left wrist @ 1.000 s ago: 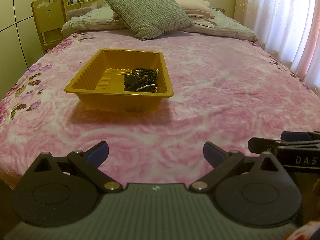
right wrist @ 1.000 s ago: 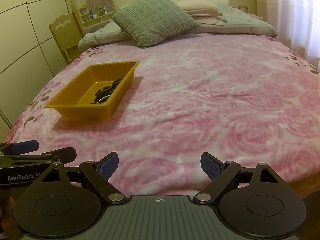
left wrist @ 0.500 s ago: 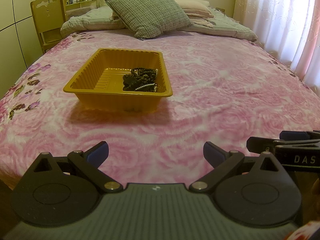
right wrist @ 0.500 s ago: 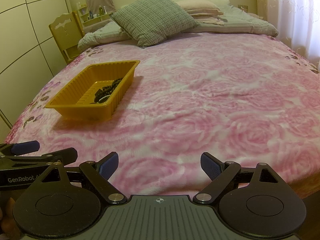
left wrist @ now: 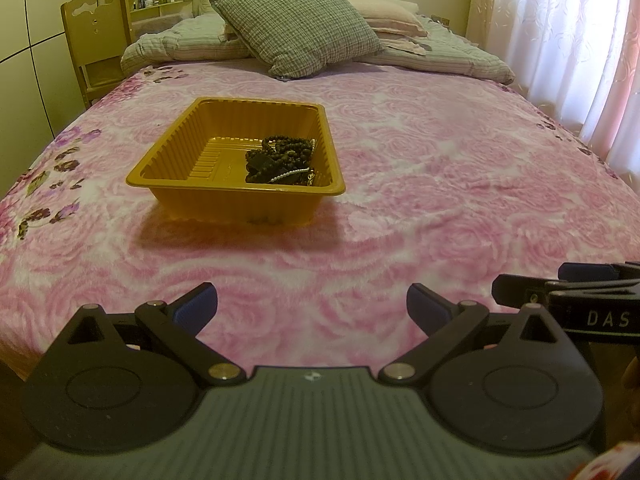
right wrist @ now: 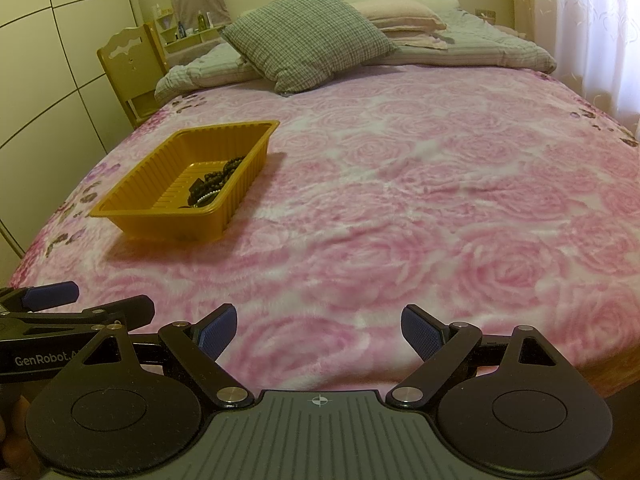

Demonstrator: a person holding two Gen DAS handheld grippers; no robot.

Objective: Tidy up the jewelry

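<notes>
An orange ribbed plastic tray (left wrist: pixel 172 160) (right wrist: pixel 140 184) sits on the pink rose bedspread, left of centre. Inside it, at its right side, lies a pile of dark beaded jewelry (left wrist: pixel 282 158) (right wrist: pixel 212 184) with a pale strand among it. My left gripper (left wrist: pixel 312 306) hovers open over the bed's near edge, well short of the tray, nothing between its blue pads. My right gripper (right wrist: pixel 318 330) is open too, empty, to the right of the left one. Each gripper shows at the edge of the other's view.
A checked cushion (left wrist: pixel 298 20) leans on pillows and a folded quilt at the head of the bed. A yellow wooden chair (left wrist: pixel 96 40) stands at the far left by wardrobe doors. White curtains (left wrist: pixel 568 40) hang along the right side.
</notes>
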